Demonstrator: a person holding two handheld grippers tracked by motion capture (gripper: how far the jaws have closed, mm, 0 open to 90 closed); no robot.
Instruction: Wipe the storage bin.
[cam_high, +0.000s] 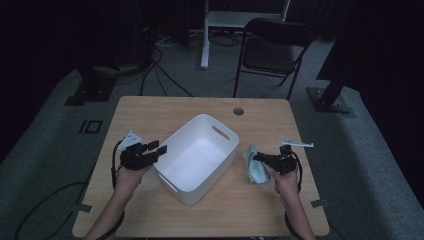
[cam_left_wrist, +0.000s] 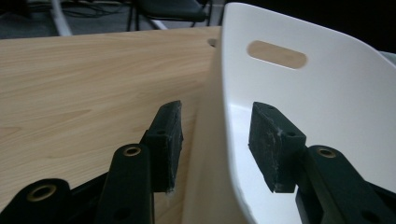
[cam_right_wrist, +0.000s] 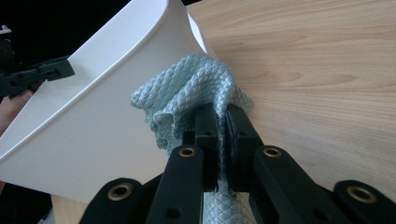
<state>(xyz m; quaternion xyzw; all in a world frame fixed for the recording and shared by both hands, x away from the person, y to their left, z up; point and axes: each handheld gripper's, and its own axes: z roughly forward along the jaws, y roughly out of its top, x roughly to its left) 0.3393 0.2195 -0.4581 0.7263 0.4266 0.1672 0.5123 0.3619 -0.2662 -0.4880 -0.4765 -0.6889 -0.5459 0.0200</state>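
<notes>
White moulded plastic bin (cam_high: 197, 160): plain, unpatterned. Pale teal cloth (cam_right_wrist: 196, 88): raised diamond-quilt weave. Light wooden table (cam_high: 150, 112): tan with fine straight grain lines. Both grippers, left gripper (cam_left_wrist: 215, 140) and right gripper (cam_right_wrist: 222, 119): matte black with brass-coloured rivet eyelets.

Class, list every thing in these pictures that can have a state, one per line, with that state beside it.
White bin: upright on the table, nothing inside that shows.
Teal cloth: crumpled, pinched between jaws, beside the bin's outer wall.
Left gripper: jaws apart, straddling the bin's wall, pads not pressing.
Right gripper: jaws shut on the cloth.
Folding chair: unfolded, unoccupied.
</notes>
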